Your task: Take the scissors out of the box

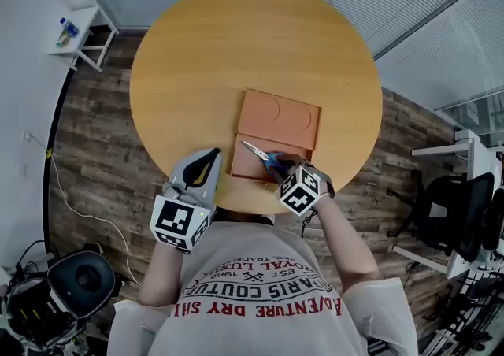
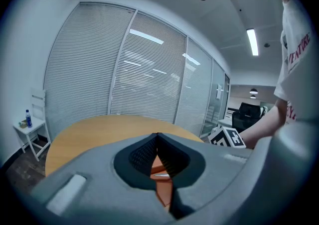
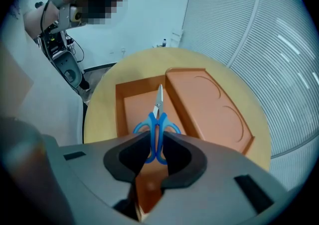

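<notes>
The blue-handled scissors [image 3: 157,119] hang by their handles between the pads of my right gripper [image 3: 155,137], which is shut on them, blades pointing away over the open orange box [image 3: 130,107]. In the head view the scissors [image 1: 264,156] sit just above the box's tray [image 1: 246,165] at the table's near edge, with the right gripper [image 1: 282,168] at their handle end. The box lid [image 1: 279,118] lies folded back flat beyond the tray. My left gripper [image 1: 209,159] is shut with nothing in it, left of the box. In its own view the left gripper's [image 2: 157,138] pads meet.
The round wooden table [image 1: 197,47] carries only the box. A small white side table [image 1: 79,27] with a bottle stands at the far left. An office chair [image 1: 453,205] is on the right, and equipment sits on the floor at the lower left [image 1: 47,299].
</notes>
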{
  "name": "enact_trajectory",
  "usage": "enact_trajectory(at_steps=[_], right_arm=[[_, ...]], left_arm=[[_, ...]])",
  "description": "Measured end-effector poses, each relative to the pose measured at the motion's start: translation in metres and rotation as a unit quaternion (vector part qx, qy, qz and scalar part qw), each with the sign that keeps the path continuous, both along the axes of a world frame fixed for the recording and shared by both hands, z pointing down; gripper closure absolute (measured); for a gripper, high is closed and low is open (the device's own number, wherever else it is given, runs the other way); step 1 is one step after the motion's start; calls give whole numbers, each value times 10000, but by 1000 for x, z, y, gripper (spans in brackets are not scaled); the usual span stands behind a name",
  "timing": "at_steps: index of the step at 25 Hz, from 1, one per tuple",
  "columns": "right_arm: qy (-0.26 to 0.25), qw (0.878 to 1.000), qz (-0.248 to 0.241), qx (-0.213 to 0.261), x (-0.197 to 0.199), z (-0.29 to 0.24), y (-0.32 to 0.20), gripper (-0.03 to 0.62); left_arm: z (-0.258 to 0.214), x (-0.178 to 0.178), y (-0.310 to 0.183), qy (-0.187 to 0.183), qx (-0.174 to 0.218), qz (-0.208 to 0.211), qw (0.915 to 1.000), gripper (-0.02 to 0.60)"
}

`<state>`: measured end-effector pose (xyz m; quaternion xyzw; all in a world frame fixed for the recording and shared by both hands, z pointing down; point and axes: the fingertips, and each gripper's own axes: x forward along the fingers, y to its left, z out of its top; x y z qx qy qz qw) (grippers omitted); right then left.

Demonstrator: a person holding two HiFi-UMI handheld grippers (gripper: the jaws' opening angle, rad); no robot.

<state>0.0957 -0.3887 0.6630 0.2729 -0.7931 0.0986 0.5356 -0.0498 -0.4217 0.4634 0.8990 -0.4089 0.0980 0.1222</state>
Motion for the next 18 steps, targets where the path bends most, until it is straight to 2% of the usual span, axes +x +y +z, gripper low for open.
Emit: enact_trajectory(at_steps=[6,10,14,18], right_arm=[[-438,9980,-18,449,-5,-41,7,508],[-848,9927,316,797,-1,-71,5,508],[-1412,9806,874,1045,7,-98,0,508],[-2045,9586,1439,1360,18,-125,-9,508]], left_arm=[[-12,8,6,-14,143,22,9999,574],[-19,16,8,-22,247,52,9997,574],[-28,25,4,-21,369,94,9993,574],[-38,33,1,-33,522,147,9985,574]])
